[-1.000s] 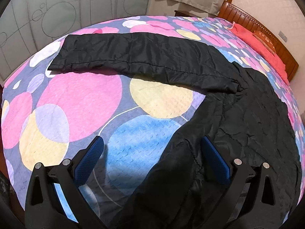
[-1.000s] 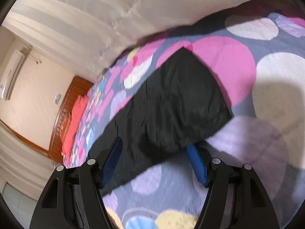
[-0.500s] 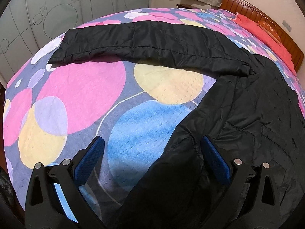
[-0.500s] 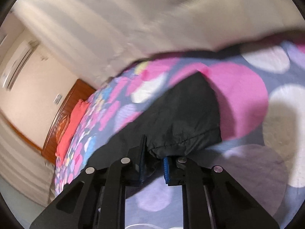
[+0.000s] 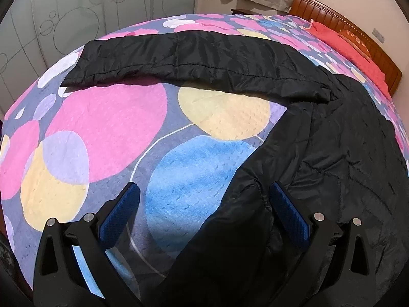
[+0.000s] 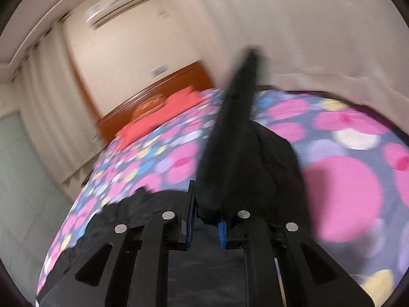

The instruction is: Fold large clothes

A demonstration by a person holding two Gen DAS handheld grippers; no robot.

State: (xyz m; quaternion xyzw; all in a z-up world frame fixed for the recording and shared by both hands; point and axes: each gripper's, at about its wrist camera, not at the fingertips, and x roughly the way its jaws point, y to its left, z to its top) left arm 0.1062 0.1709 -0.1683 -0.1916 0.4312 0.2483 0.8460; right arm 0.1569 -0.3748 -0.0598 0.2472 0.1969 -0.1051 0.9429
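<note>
A black jacket (image 5: 345, 158) is spread over a circle-patterned bedspread (image 5: 107, 128), one sleeve (image 5: 194, 61) stretched flat well ahead of the left gripper (image 5: 204, 202). That gripper's jaws are held wide apart, with the jacket's near edge lying between them, nearer the right finger. The right gripper (image 6: 207, 220) is clamped on a lifted fold of the jacket, which is seen blurred.

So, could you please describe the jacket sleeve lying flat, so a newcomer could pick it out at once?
Start at the bed with its circle-patterned cover. A black jacket lies across it. The sleeve is the long black band stretched flat across the far side, untouched, unlike the part pinched in the right tongs.
</note>
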